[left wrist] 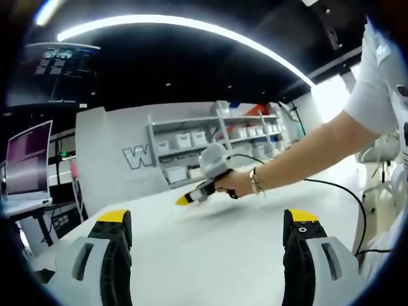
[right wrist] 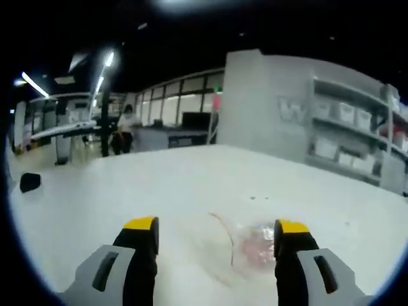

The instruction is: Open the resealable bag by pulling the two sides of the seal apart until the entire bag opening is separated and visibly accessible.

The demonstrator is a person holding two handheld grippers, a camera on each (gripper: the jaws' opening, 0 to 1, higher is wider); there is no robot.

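Note:
A clear resealable bag with pinkish contents lies flat on the white table. In the right gripper view it sits just ahead of my right gripper, between the two yellow-tipped jaws and nearer the right one. Those jaws stand wide apart and hold nothing. In the left gripper view my left gripper is open over bare table. Farther out in that view, a hand holds the right gripper low over the table, its yellow tip pointing left.
A black cable runs from the right gripper across the table's right side. Shelves with white bins stand behind the table, a monitor at the left. A small black object sits near the table's left edge. A person stands far off.

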